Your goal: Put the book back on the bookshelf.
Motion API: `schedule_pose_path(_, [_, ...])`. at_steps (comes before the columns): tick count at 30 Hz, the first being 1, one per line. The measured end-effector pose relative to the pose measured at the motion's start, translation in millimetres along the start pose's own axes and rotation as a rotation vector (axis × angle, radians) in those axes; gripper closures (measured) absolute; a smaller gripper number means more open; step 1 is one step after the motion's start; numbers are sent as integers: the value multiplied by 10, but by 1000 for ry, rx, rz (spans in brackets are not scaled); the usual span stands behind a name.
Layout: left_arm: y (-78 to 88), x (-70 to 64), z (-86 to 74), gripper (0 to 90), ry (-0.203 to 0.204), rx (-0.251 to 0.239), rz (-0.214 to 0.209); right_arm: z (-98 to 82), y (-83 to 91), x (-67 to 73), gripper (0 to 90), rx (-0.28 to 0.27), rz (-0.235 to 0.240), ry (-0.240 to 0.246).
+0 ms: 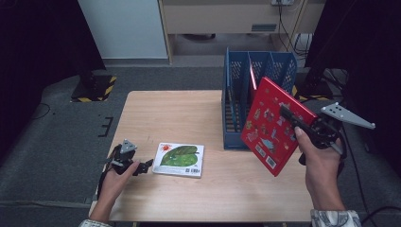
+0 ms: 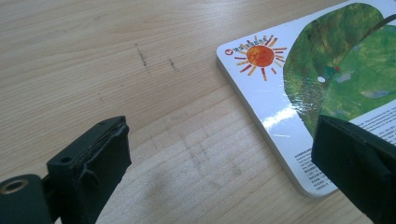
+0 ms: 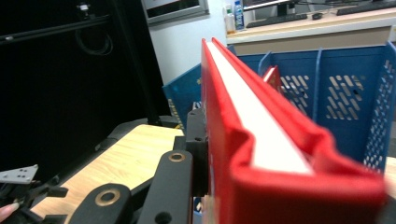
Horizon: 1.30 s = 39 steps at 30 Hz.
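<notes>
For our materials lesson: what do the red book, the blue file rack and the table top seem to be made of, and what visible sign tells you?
Red book: probably thick board with a glossy printed cover; stiff, with a white page block.
Blue file rack: likely moulded plastic; perforated walls of uniform colour.
Table top: wood or wood-look laminate; pale grain lines, matt.

No wording can be read. The green-leaf book [image 2: 327,70] carries a small round red logo beside its painted sun, fine print lower down (too small to read) and a barcode; the red book [image 1: 272,125] has a barcode label too.
</notes>
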<state>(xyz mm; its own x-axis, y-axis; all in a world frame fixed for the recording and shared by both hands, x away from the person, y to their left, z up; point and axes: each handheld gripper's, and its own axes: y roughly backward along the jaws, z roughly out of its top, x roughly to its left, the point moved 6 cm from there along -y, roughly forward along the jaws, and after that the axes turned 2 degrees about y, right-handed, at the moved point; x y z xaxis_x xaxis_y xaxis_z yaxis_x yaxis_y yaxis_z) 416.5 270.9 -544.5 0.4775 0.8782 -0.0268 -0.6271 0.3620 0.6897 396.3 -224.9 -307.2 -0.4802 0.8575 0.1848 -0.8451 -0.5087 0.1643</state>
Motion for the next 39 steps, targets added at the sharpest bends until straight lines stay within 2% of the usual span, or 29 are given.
schedule_pose_path(8, [0,-1,1,37,-1,0,1,45,-21,-115,799,-4,-49,-11])
schedule_pose_path(12, [1,7,3,37,-1,-1,3,74,-52,-180,798,-2,-79,3])
schedule_pose_path(19, [-18,10,14,37,-9,0,6,160,-128,-269,798,-2,-111,-1])
schedule_pose_path(30, [-44,-2,23,37,-24,7,6,291,-309,-325,798,19,-166,42])
schedule_pose_path(39, [-45,-7,25,37,-25,7,3,341,-397,-355,798,38,-192,68])
